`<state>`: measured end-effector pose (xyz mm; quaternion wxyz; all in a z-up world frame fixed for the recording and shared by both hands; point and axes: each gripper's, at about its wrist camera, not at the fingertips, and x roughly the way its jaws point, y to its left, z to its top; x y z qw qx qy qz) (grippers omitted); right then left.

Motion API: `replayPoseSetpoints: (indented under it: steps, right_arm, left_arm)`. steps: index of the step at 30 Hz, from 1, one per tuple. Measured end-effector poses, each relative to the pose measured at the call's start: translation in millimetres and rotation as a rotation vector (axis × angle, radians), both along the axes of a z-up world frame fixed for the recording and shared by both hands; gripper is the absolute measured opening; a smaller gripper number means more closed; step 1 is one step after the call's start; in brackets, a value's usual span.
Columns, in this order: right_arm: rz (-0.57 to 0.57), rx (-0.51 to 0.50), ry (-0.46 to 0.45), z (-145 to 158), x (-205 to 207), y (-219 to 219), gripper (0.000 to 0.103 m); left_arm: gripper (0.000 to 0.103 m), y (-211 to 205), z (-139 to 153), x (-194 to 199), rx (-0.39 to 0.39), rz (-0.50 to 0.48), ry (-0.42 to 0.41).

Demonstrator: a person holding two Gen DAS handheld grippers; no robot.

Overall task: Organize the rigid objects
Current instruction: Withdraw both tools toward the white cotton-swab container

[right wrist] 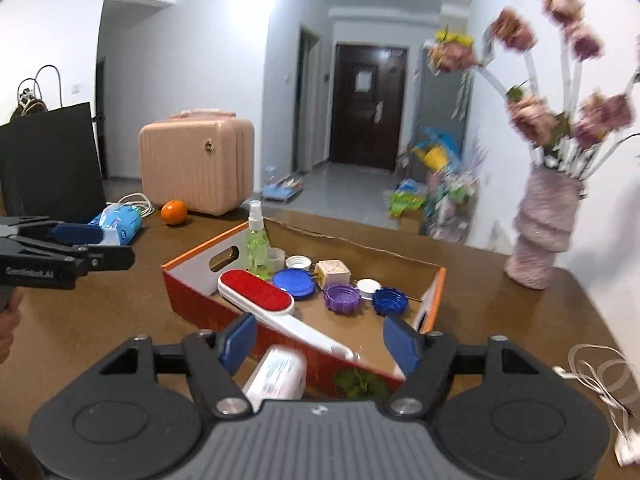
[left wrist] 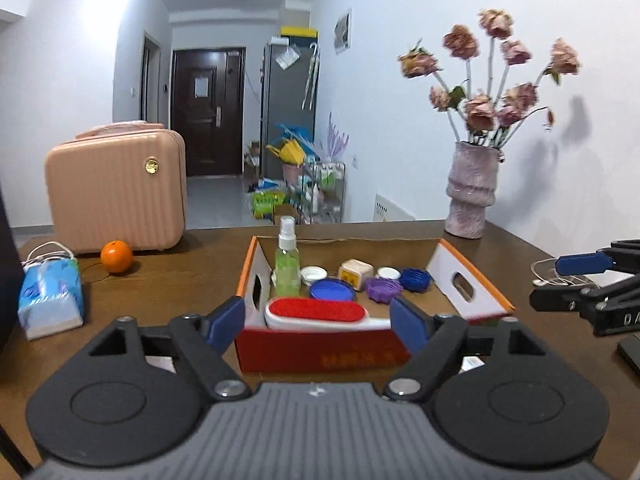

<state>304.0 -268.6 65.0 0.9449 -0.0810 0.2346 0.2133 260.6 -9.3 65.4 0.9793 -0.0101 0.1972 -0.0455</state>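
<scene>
A: What sits ahead of the two tools?

B: The biggest thing is the table (left wrist: 168, 280), and on it, straight in front of the left gripper (left wrist: 318, 320), the open cardboard box (left wrist: 320, 350). It gathers the loose hard items in one place, which looks like the point of the job.

A: And the right gripper (right wrist: 320, 342)?

B: The box lies just ahead of it too, a little to its left, one corner pointing at it.

A: Are the tools holding anything?

B: No. Both have their jaws spread wide, nothing pinched. I judge they are clear of the box and free for the next item.

A: What is inside?

B: Nearest both tools, the red lint brush (right wrist: 256, 292) lies flat, its white handle resting over the near wall because it is long. Beyond it the green spray bottle (left wrist: 287, 268) stands upright in the far left corner, where the walls steady it. The caps sit flat on the floor beyond the brush: a blue lid (left wrist: 332, 290), a purple cap (left wrist: 384, 289), a dark blue cap (left wrist: 416, 279).

A: Anything left outside?

B: A white bottle (right wrist: 276, 376) lies on its side right beneath the right gripper, against the box's outer wall. Probably the next one in.
</scene>
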Motion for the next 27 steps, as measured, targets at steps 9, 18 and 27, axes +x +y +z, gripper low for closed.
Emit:
replayPoseSetpoints:
  steps: [9,18,27]
  right_arm:
    - [-0.068,0.058,-0.032,-42.4,-115.8,1.2,0.080]
    - [-0.096,0.078,0.008,-56.4,-139.7,-1.4,0.080]
    - [-0.108,0.089,0.075,-76.3,-90.4,10.5,0.072]
  left_arm:
    - [0.095,-21.5,-33.2,-97.9,0.023,-0.028,0.022]
    - [0.095,-23.8,-35.8,-109.0,0.024,-0.039,0.022]
    - [0.096,-14.5,-54.0,-77.7,0.011,0.006,0.089]
